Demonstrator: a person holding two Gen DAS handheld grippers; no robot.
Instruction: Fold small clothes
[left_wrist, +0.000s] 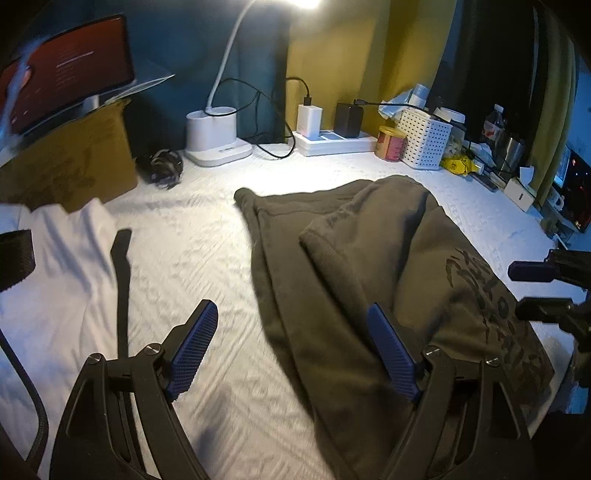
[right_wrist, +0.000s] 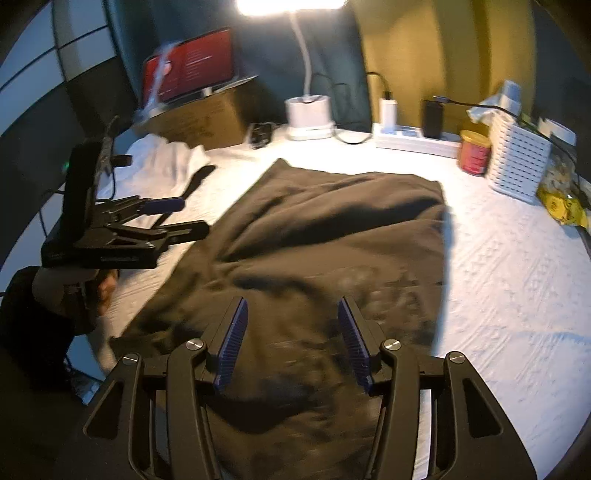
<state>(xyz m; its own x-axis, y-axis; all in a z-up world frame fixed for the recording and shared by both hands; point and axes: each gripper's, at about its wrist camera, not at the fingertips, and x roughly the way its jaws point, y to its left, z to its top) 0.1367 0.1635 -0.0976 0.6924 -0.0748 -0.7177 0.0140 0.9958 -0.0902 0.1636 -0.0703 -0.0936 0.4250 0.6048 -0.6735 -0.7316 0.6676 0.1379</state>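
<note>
Olive garment (left_wrist: 369, 266) on white quilted surface (left_wrist: 192, 258), lamp-lit; left gripper (left_wrist: 291, 354) & right gripper (right_wrist: 291, 343) spread, empty.

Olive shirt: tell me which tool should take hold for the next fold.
Probably right. The right tool hangs open directly over the olive shirt; the left tool, also open, straddles its edge, half over the white cover.
</note>
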